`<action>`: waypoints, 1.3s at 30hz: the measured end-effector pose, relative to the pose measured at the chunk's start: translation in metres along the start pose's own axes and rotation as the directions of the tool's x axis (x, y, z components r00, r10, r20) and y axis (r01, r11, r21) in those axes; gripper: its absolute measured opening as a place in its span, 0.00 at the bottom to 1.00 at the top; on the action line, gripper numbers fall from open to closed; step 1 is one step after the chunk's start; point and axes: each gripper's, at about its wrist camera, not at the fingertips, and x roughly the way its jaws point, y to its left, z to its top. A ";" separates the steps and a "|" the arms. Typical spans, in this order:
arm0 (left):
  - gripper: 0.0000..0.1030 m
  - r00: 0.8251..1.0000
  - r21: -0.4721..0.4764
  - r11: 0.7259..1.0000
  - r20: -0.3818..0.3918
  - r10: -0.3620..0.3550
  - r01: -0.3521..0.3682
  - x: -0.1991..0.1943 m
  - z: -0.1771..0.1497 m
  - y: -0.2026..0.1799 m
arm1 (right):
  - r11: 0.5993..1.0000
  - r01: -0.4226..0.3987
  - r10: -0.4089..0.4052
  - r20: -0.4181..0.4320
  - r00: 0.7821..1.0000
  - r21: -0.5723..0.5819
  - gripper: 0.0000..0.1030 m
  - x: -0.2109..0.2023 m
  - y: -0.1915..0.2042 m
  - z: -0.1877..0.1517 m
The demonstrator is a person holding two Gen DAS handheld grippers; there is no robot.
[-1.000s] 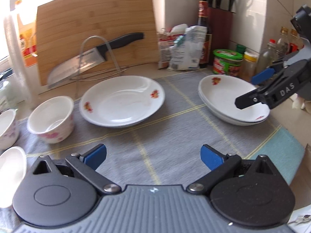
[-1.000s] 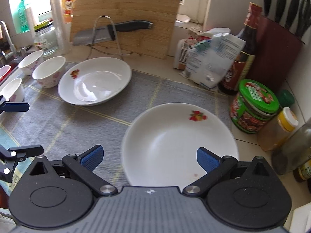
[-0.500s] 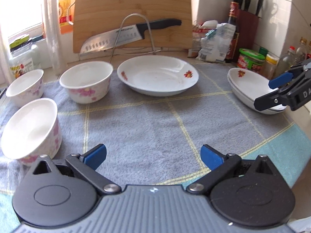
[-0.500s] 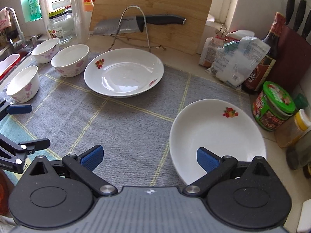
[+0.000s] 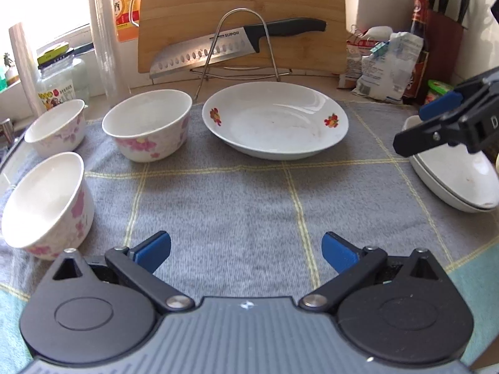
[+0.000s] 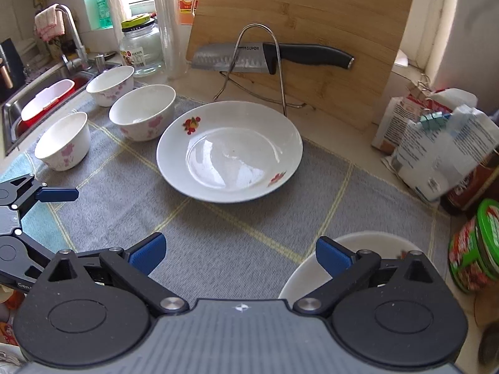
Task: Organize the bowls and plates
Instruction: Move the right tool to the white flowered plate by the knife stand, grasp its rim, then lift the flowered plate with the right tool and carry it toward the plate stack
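A white flowered plate (image 5: 274, 121) (image 6: 229, 149) lies alone at the middle back of the grey cloth (image 5: 237, 205). Two more plates sit stacked (image 5: 458, 171) at the right; in the right wrist view only the stack's rim (image 6: 368, 240) shows behind the right finger. Three white bowls with pink flowers (image 5: 146, 123) (image 5: 56, 127) (image 5: 43, 199) stand at the left, seen too as bowls (image 6: 142, 110) (image 6: 109, 84) (image 6: 62, 140). My left gripper (image 5: 246, 251) hovers open over bare cloth. My right gripper (image 6: 238, 251) is open and empty, beside the stack.
A knife (image 5: 237, 46) rests on a wire rack before a leaning bamboo board (image 5: 243, 15). Bags, a bottle and jars (image 6: 436, 149) crowd the right back. A glass jar (image 6: 140, 48) and a sink (image 6: 37, 99) lie to the left.
Both views swung left and pulled back. The bowls came into the left view and the lone plate centred in the right view. The stacked plates slid to the right edge. Both grippers stayed open.
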 end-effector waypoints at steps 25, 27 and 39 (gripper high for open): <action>1.00 0.997 0.050 0.996 0.011 -0.074 0.073 0.081 0.044 -0.017 | 0.996 -0.086 0.090 -0.121 0.989 0.038 1.00 0.077 -0.040 0.047; 1.00 0.997 0.048 0.996 0.020 -0.073 0.072 0.084 0.046 -0.016 | 0.995 -0.095 0.099 -0.132 0.986 0.039 1.00 0.083 -0.040 0.051; 0.99 0.993 0.046 0.996 0.083 -0.080 0.076 0.089 0.046 -0.010 | 0.986 -0.152 0.161 -0.178 0.971 0.067 1.00 0.123 -0.057 0.077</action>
